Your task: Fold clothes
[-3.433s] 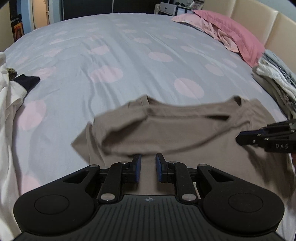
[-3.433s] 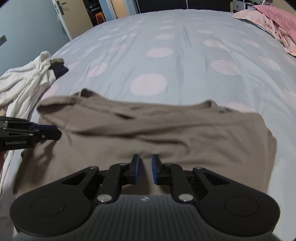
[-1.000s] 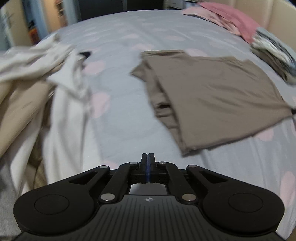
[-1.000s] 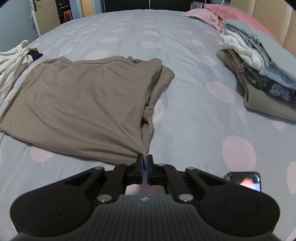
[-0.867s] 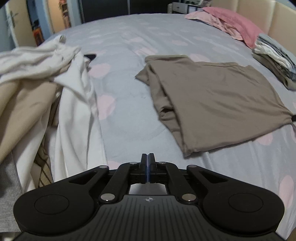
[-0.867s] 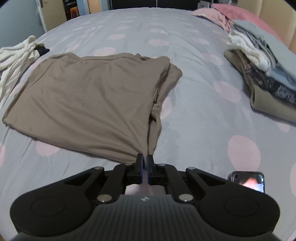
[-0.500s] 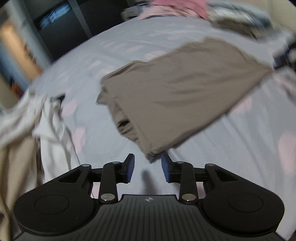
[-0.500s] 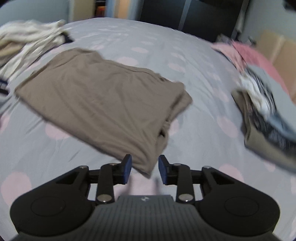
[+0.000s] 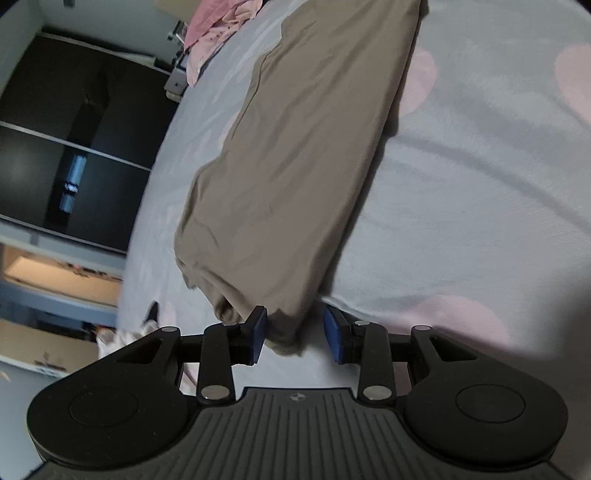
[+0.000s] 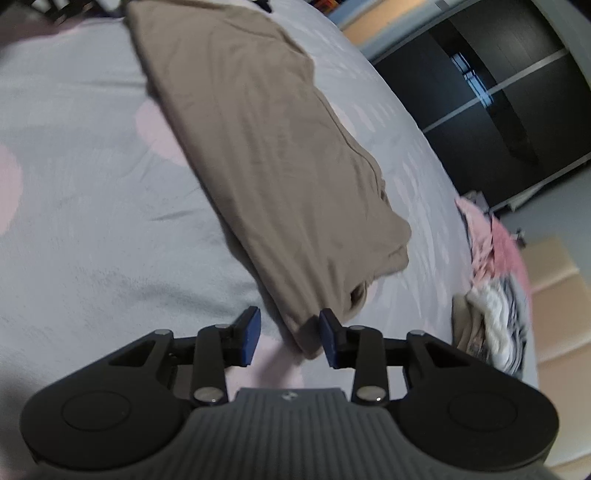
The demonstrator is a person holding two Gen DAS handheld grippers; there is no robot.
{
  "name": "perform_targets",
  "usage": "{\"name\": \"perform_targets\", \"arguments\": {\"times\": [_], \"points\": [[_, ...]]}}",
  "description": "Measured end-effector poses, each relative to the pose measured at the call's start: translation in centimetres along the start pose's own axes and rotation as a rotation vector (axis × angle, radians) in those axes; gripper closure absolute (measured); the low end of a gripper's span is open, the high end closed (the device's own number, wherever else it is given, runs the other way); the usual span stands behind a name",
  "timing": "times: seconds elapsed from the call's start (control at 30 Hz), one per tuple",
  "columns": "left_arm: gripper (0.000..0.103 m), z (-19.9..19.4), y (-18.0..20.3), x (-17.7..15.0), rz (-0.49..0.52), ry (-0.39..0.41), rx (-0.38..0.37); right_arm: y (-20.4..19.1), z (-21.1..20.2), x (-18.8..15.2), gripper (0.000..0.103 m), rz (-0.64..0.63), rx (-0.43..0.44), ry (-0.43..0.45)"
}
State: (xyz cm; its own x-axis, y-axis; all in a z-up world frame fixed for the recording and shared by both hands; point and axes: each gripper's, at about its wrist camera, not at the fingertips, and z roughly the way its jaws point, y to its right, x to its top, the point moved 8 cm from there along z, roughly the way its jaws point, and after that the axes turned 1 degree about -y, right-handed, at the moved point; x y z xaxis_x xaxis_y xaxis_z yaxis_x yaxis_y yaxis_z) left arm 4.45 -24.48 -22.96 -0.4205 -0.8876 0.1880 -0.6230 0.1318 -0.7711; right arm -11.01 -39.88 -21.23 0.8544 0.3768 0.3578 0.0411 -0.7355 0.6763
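A brown shirt (image 9: 295,177) lies folded in half on the grey bedsheet with pink dots (image 9: 461,206). My left gripper (image 9: 295,338) is open, and the shirt's near left corner sits between its blue pads. My right gripper (image 10: 288,338) is open too, with the shirt's (image 10: 266,155) near right corner between its pads, close to the right pad (image 10: 328,341). Both cameras are rolled sideways, so the bed looks tilted.
A stack of folded clothes (image 10: 491,325) sits to the right of the shirt, with pink pillows (image 10: 498,243) beyond. Pink pillows (image 9: 218,33) and a dark wardrobe (image 9: 74,147) show at the left. White clothes (image 9: 122,336) lie near the left gripper.
Both grippers were shut, the right one on the shirt's corner. They have opened, rolled sideways and moved in so each shirt corner lies between the pads.
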Motion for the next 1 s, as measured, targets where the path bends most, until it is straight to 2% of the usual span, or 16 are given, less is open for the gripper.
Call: {"name": "perform_targets", "arguments": {"times": [0.1, 0.13, 0.17, 0.27, 0.37, 0.4, 0.47, 0.6, 0.73, 0.87, 1.0], "points": [[0.071, 0.8, 0.1, 0.3, 0.029, 0.010, 0.049, -0.3, 0.6, 0.2, 0.065, -0.063, -0.034, 0.013], [0.074, 1.1, 0.1, 0.4, 0.033, 0.010, 0.060, -0.4, 0.8, 0.3, 0.065, -0.084, -0.044, 0.018], [0.081, 1.3, 0.2, 0.5, 0.032, 0.009, 0.061, -0.5, 0.9, 0.4, 0.065, -0.099, -0.056, 0.024], [0.090, 1.6, 0.0, 0.5, 0.023, 0.002, 0.046, -0.6, 1.4, 0.7, 0.068, -0.139, -0.087, 0.042], [0.099, 1.4, -0.6, 0.6, -0.016, -0.005, 0.023, -0.7, 1.7, 0.8, 0.083, -0.168, -0.113, 0.048], [0.100, 1.2, -0.9, 0.6, -0.037, -0.008, 0.012, -0.7, 1.8, 0.9, 0.092, -0.176, -0.118, 0.046], [0.101, 0.5, -1.7, 0.6, -0.061, -0.006, 0.004, -0.4, 1.7, 1.0, 0.096, -0.178, -0.124, 0.044], [0.102, -1.5, -3.4, 0.2, -0.096, 0.000, -0.019, 0.8, 0.1, 1.5, 0.098, -0.149, -0.094, 0.050], [0.102, -4.4, -4.6, 0.3, -0.080, 0.021, -0.065, 2.6, -2.6, 2.1, 0.099, -0.138, -0.070, 0.058], [0.102, -7.8, -4.5, -0.4, -0.057, 0.032, -0.116, 3.5, -6.0, 1.9, 0.099, -0.133, 0.022, 0.049], [0.102, -11.8, -2.9, -2.0, -0.039, 0.032, -0.191, 2.6, -10.2, 1.0, 0.099, -0.133, 0.133, 0.054]]}}
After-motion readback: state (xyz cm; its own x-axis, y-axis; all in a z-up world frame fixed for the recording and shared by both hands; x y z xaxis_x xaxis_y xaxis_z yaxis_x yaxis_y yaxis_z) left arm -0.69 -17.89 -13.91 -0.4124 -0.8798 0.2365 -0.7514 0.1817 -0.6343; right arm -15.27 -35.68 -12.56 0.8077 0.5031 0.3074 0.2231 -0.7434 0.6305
